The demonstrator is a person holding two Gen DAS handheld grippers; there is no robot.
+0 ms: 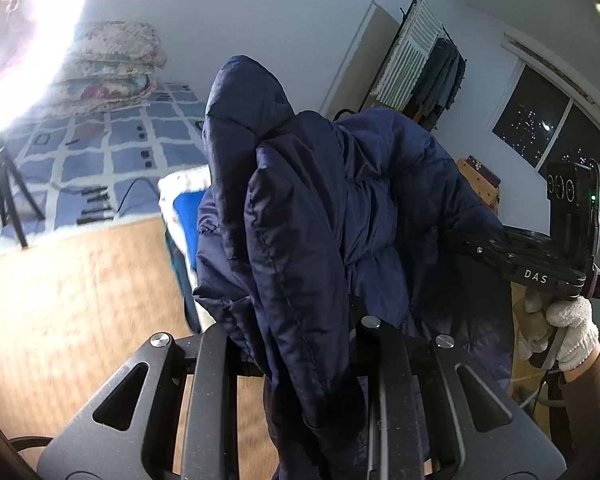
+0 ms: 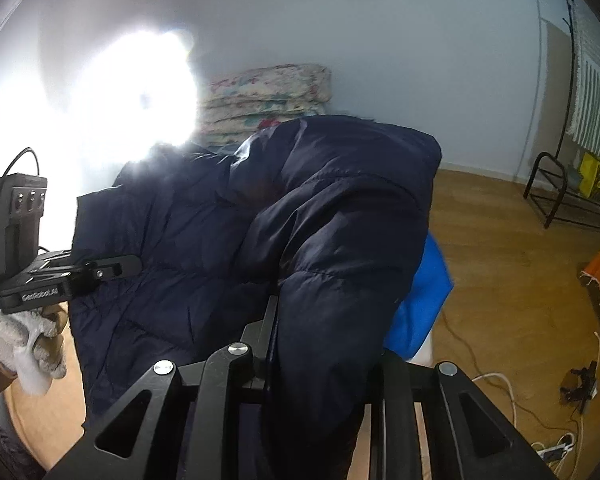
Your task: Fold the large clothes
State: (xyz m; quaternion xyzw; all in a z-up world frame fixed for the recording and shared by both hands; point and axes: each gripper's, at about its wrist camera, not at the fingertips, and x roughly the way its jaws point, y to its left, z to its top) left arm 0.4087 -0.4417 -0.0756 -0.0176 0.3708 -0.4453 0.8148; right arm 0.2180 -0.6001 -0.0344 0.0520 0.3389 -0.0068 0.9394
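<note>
A dark navy padded jacket [image 1: 320,208] is held up in the air between both grippers; it also fills the right wrist view [image 2: 300,216]. My left gripper [image 1: 300,344] is shut on a fold of the jacket, whose cloth hides the fingertips. My right gripper [image 2: 320,344] is shut on another bunched part of the jacket, fingertips also hidden. The right gripper shows at the right of the left wrist view [image 1: 500,248], gripping the jacket's edge. The left gripper shows at the left of the right wrist view [image 2: 112,268], its tips against the jacket.
A bed with a blue checked cover [image 1: 112,152] and stacked floral quilts [image 1: 116,64] lies behind. A blue cloth [image 2: 424,300] lies under the jacket. A tripod [image 1: 8,200], a clothes rack [image 1: 428,64], wooden floor [image 2: 500,260] and cables [image 2: 512,400] are around.
</note>
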